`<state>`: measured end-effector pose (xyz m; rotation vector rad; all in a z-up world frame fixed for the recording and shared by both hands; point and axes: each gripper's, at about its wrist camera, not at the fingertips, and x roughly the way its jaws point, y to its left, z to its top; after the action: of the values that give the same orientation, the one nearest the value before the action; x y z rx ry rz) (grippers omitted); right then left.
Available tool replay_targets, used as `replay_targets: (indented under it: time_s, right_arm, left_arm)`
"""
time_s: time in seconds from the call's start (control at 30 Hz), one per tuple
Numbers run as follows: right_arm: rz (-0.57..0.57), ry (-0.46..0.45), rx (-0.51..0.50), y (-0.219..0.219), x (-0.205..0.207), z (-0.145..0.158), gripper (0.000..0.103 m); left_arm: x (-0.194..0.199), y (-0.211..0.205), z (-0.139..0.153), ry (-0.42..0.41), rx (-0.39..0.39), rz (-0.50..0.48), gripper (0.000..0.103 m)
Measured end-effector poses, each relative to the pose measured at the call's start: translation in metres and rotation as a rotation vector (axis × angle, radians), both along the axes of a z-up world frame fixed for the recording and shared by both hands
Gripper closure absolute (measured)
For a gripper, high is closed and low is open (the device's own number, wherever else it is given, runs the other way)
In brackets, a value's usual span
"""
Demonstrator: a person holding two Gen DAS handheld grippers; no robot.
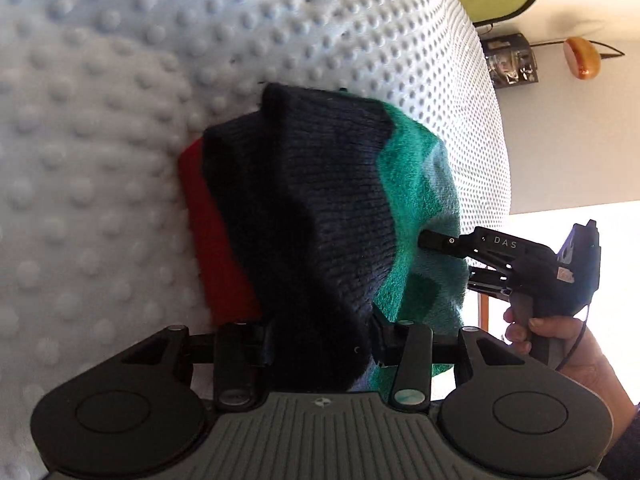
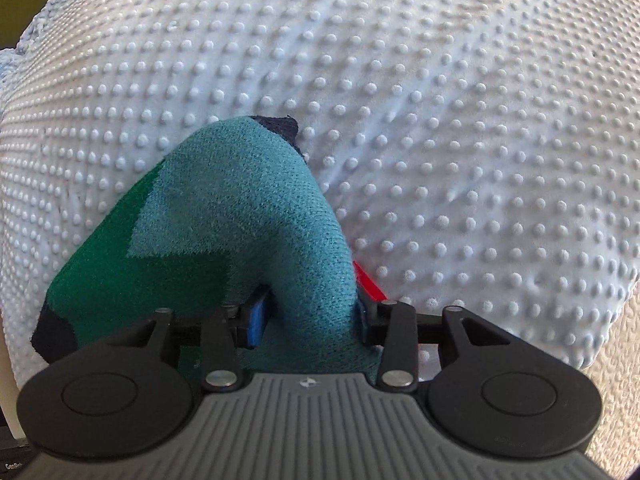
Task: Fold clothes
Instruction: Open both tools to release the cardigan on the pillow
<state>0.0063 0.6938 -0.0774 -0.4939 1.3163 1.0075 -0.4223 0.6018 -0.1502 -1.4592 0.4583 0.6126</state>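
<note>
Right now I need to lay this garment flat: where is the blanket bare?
The dotted white blanket is bare beyond and right of the knit garment, and to its left in the left wrist view. Crowded: near edge, where the left gripper and right gripper grip it.

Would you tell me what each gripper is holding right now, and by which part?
Both hold one knitted garment: the left gripper its navy part, the right gripper its teal-green part.
</note>
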Motion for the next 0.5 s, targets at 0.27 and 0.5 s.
replay_targets:
  time_s: [0.27, 0.5]
  right_arm:
    - [-0.118, -0.104, 0.151, -0.046, 0.021, 0.051, 0.064]
    - [0.001, 0.015, 0.179, -0.070, -0.033, 0.041, 0.080]
  left_arm:
    - [-0.068, 0.022, 0.059, -0.007, 0.124, -0.086, 0.057]
    - [-0.002, 0.055, 0.087, 0.070, 0.450, -0.218, 0.046]
